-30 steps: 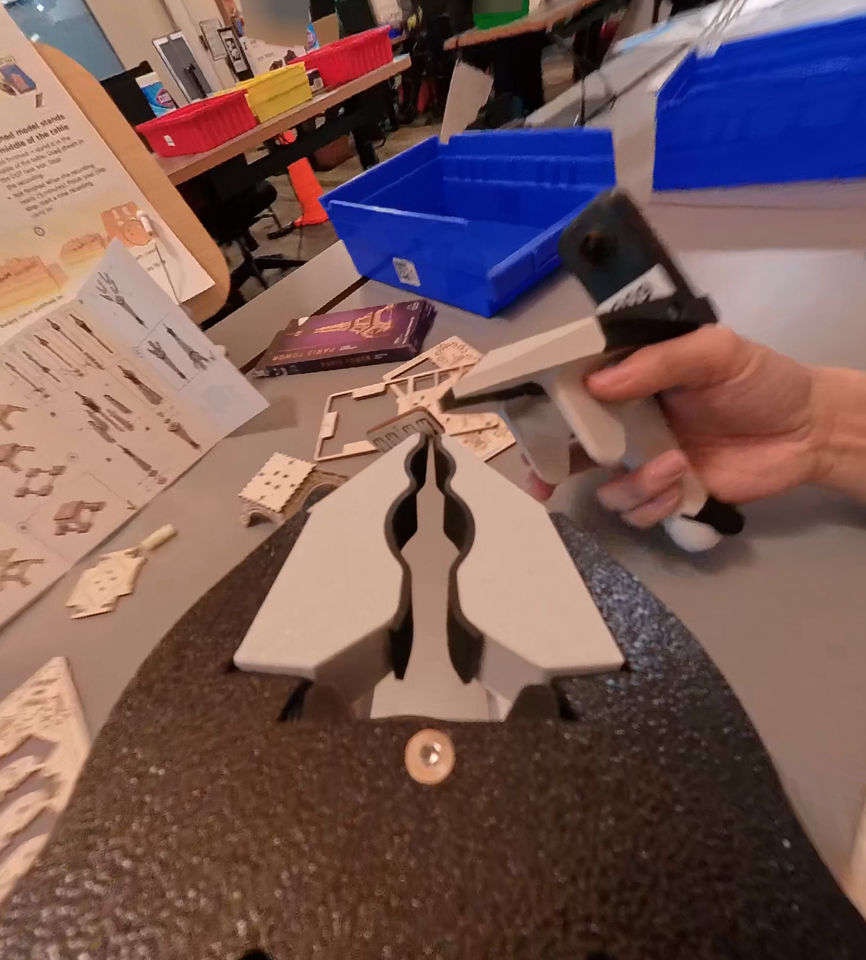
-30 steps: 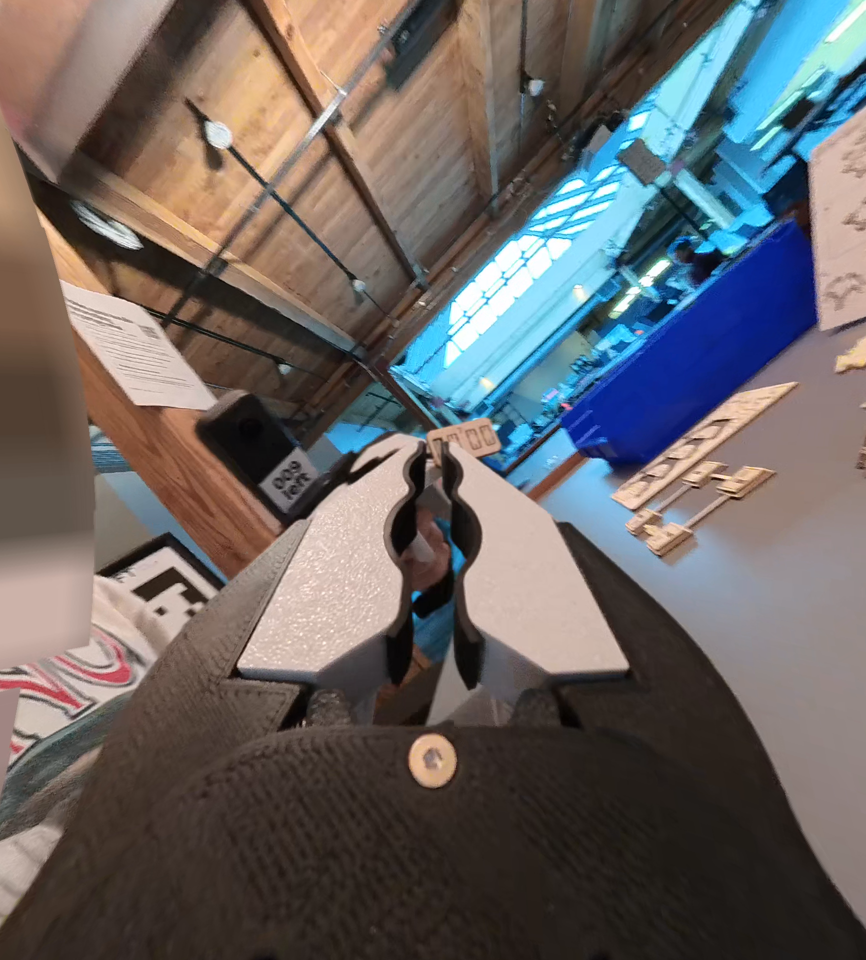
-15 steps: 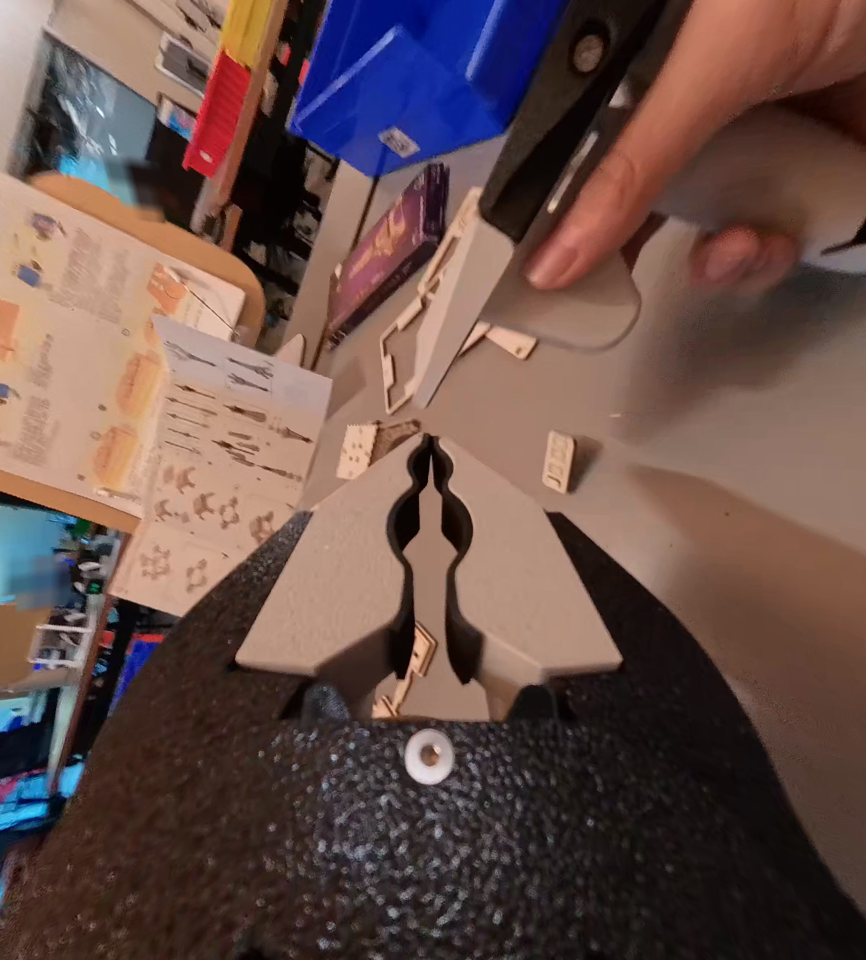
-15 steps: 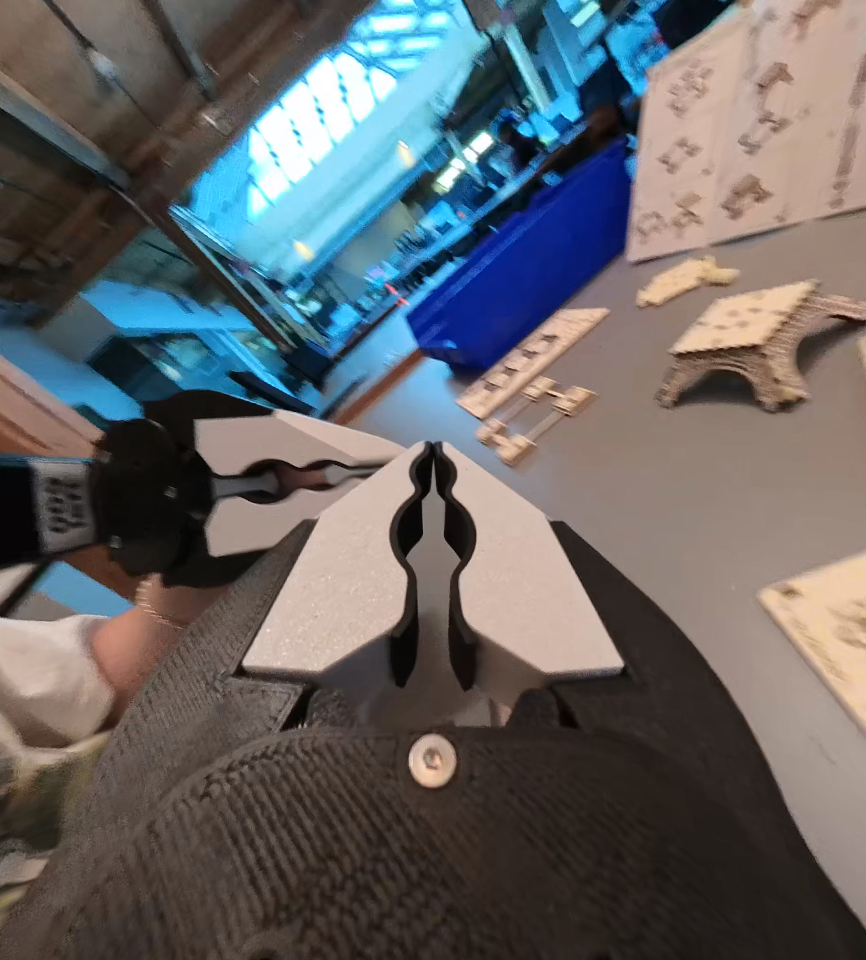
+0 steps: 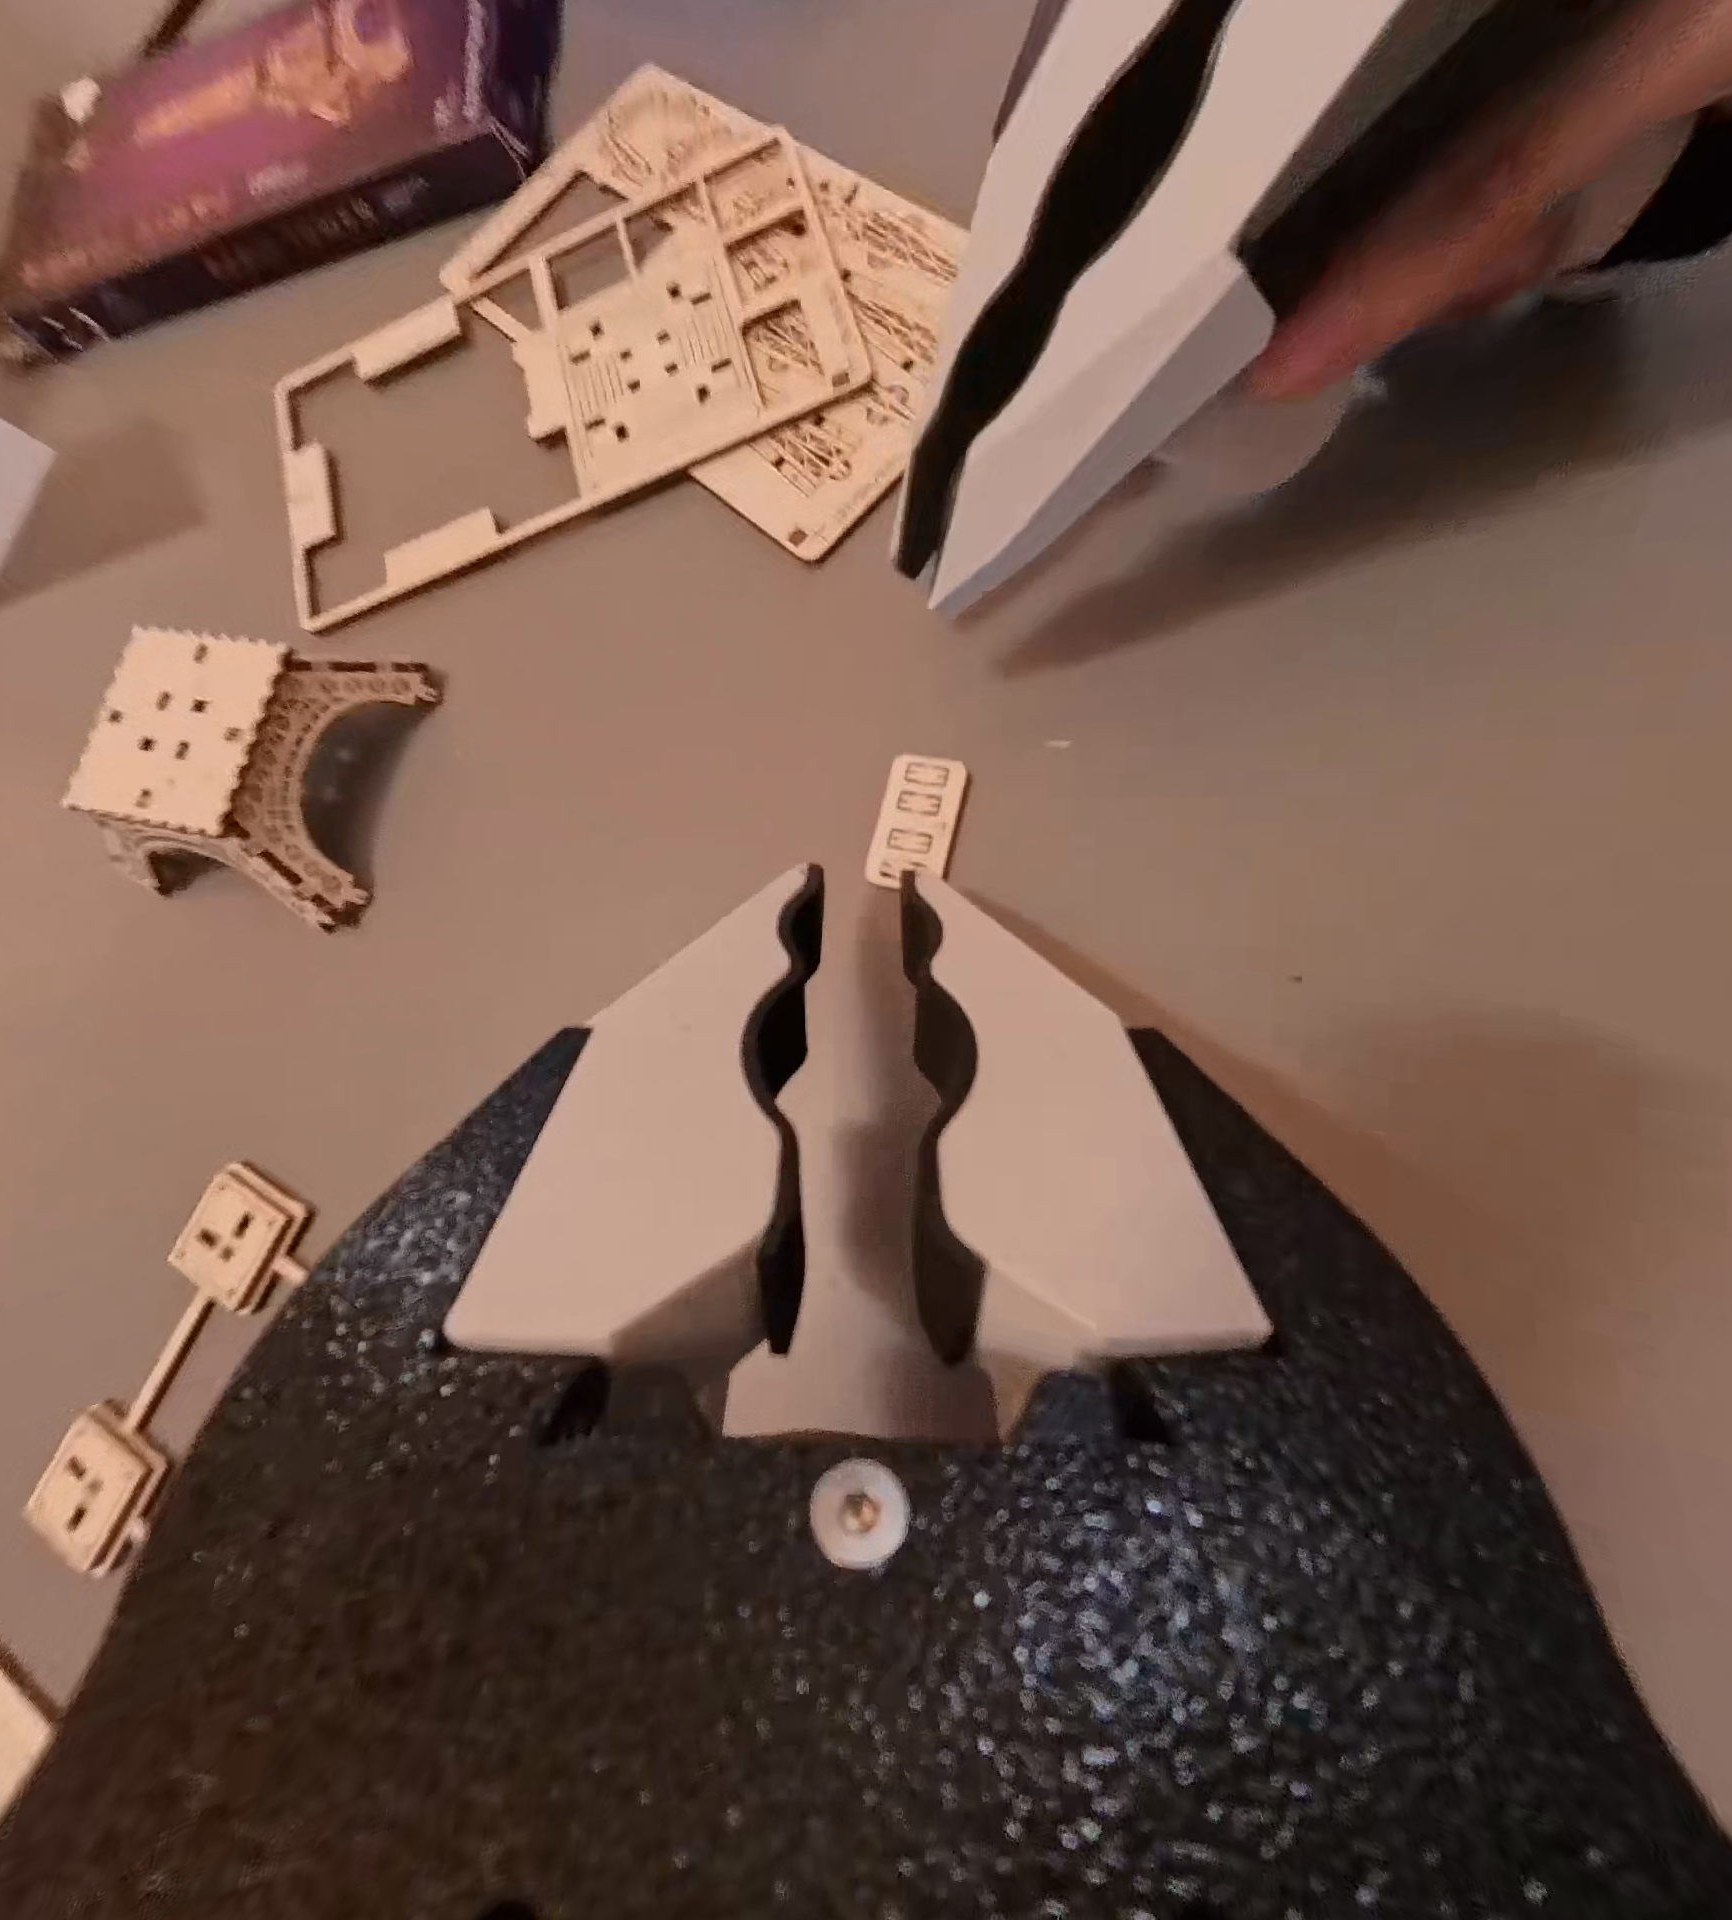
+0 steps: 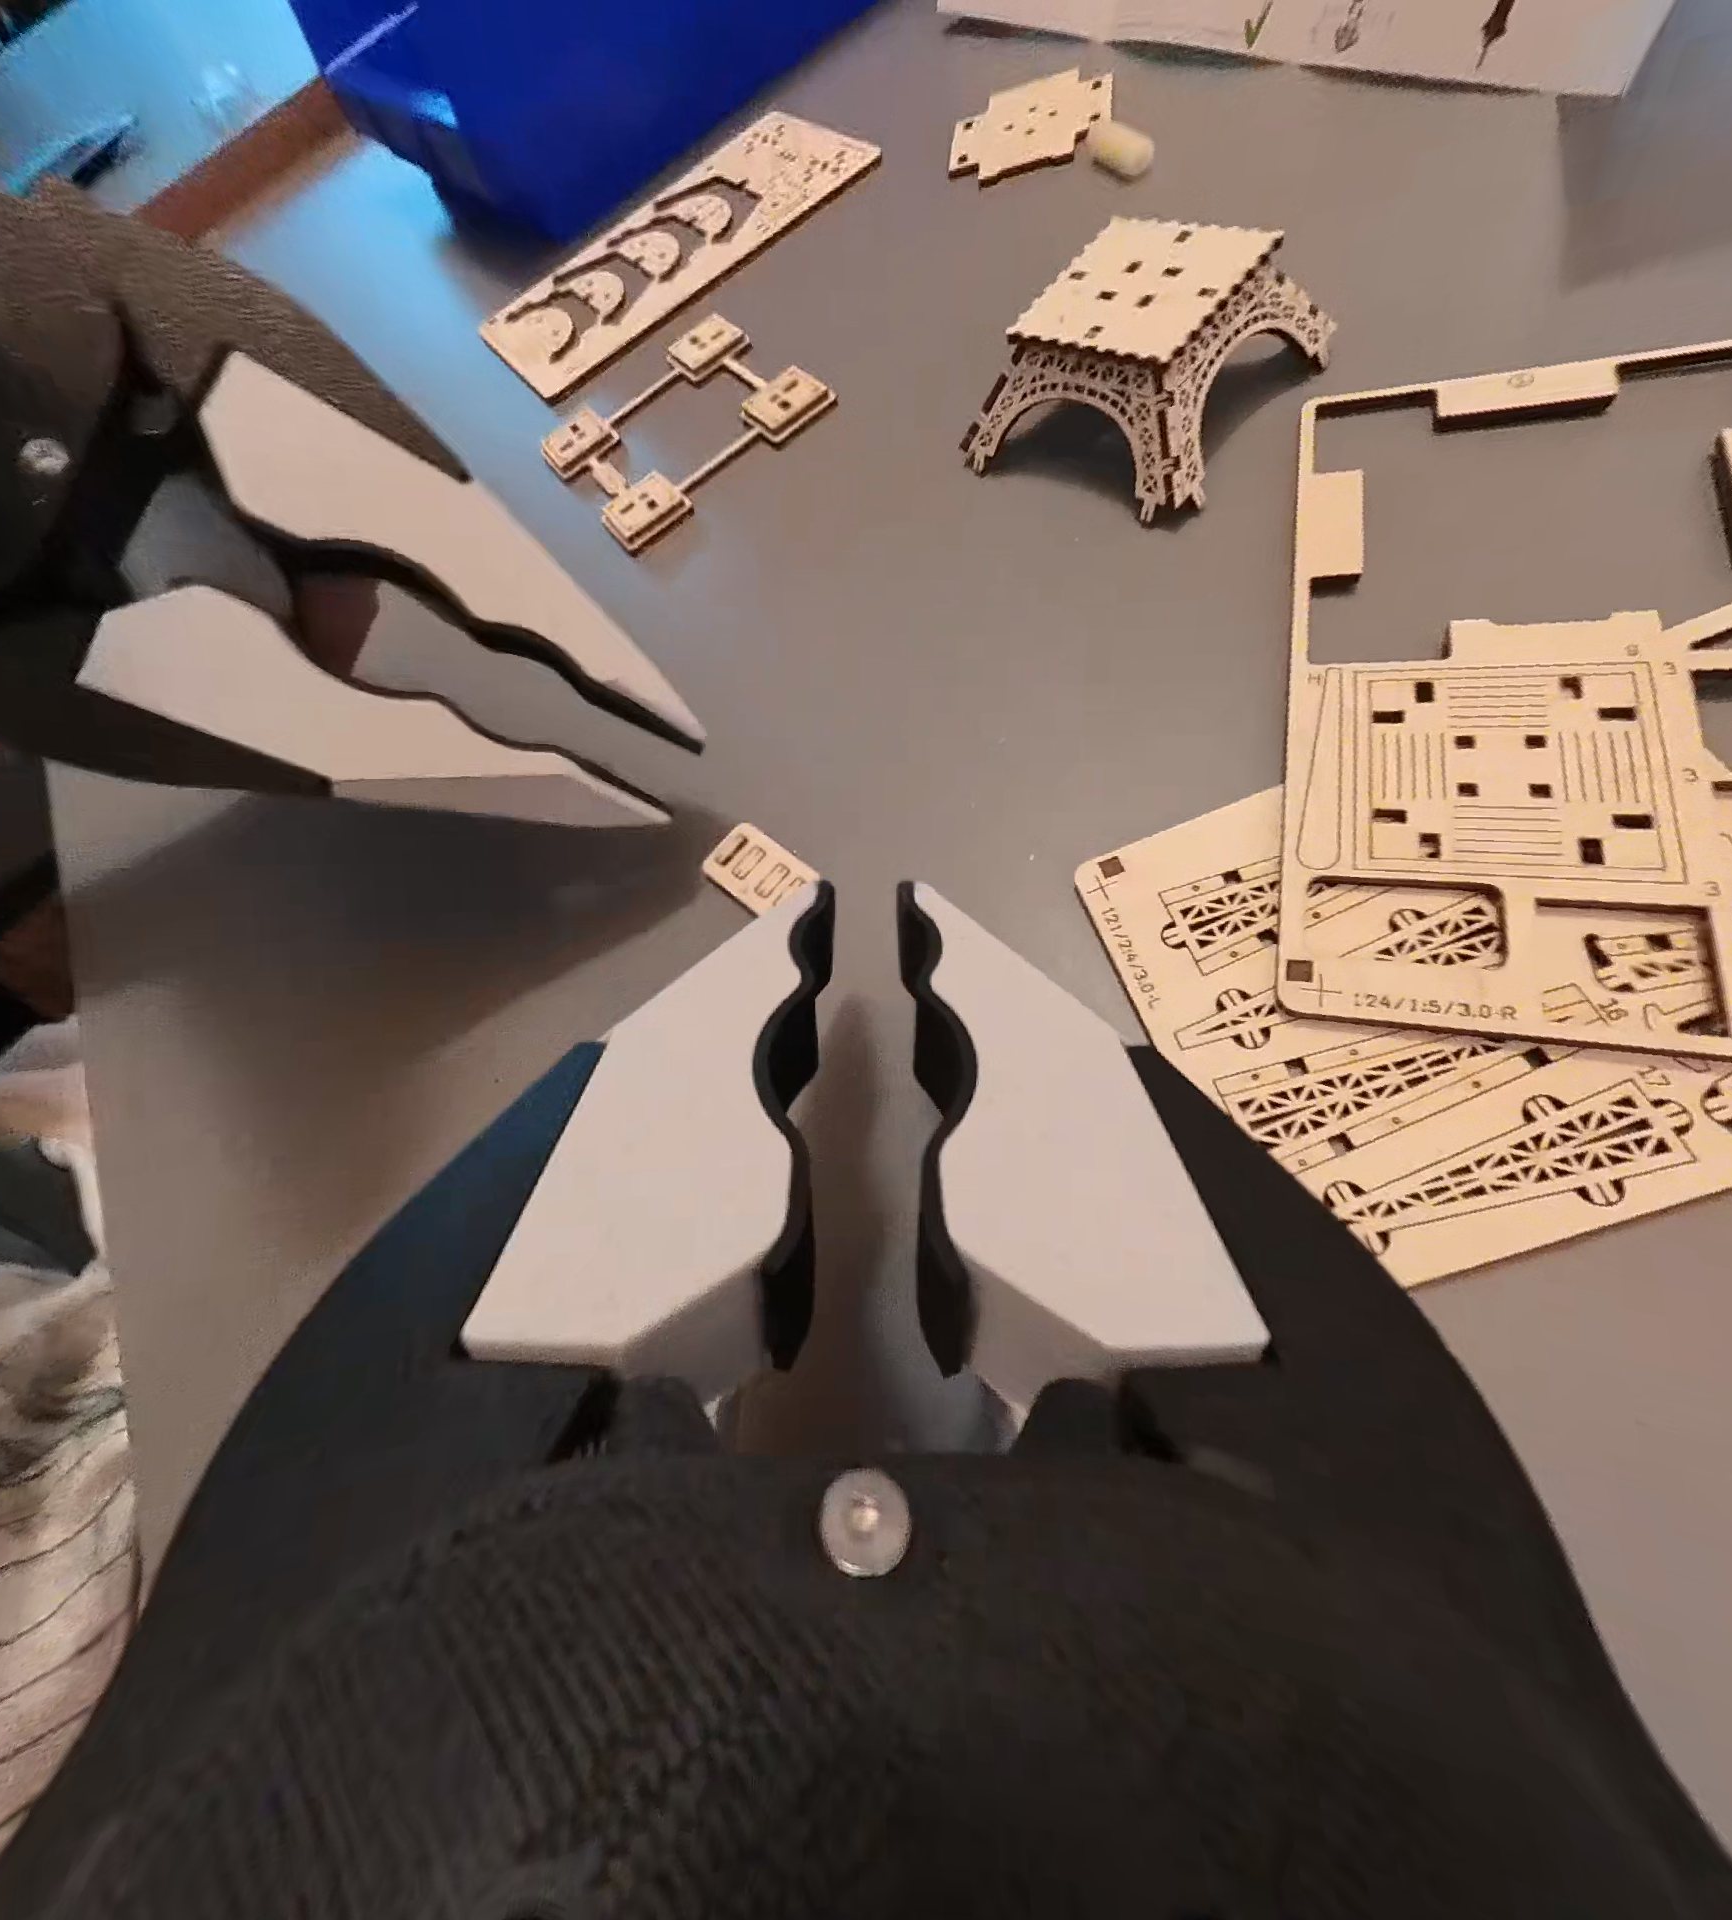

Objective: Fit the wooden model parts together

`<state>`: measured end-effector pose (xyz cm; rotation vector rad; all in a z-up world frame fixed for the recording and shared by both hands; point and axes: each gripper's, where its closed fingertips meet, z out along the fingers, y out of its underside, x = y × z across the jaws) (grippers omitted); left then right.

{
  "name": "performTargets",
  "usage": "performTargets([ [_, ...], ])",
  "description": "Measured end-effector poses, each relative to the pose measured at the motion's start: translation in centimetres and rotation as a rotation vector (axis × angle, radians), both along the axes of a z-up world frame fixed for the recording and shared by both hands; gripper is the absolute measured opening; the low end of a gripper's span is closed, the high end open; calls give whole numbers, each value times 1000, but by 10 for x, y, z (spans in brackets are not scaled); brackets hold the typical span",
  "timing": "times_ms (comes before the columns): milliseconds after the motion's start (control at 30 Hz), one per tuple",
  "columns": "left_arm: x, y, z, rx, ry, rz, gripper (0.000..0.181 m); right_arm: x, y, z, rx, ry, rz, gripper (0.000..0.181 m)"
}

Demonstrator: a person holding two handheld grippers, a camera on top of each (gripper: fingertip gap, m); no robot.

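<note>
A small flat wooden piece (image 5: pixel 919 821) with slots lies on the grey table just past my left gripper (image 5: pixel 860 883), whose jaws stand a little apart and empty. In the right wrist view the same piece (image 6: pixel 753 868) lies just left of the tips of my right gripper (image 6: pixel 864 899), which is also slightly open and empty. The two grippers point at each other over the piece: the right gripper (image 5: pixel 929 592) shows at the upper right, and the left gripper (image 6: pixel 685 779) shows at the left. The assembled wooden tower base (image 5: pixel 238 779) (image 6: pixel 1153 343) stands upright farther off.
Two overlapping laser-cut part sheets (image 6: pixel 1516 831) (image 5: pixel 696 312) lie to one side. A four-pad wooden frame (image 6: pixel 685 436) (image 5: pixel 187 1340), a sheet of arches (image 6: pixel 675 260) and a small notched plate (image 6: pixel 1033 125) lie nearby. A purple box (image 5: pixel 270 156), a blue bin (image 6: pixel 581 83) and instruction paper (image 6: pixel 1309 42) are behind.
The right gripper held the small piece up a second ago; the piece now lies on the table. Both grippers have tipped down toward it and their jaws have parted slightly.
</note>
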<state>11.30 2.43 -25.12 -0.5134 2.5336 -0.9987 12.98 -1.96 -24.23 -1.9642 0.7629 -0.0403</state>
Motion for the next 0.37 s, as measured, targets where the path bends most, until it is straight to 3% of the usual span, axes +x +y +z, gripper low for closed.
performTargets([
  [33,-2,-1,-4,-3,24,-24,12,-1,2,0,-3,-6,9,10],
  [233,-4,-8,-11,-43,53,-85,13,-8,11,-4,-62,-50,77,12],
  [367,-4,-10,-15,-63,71,-106,10,-10,21,-3,-146,-215,149,14],
])
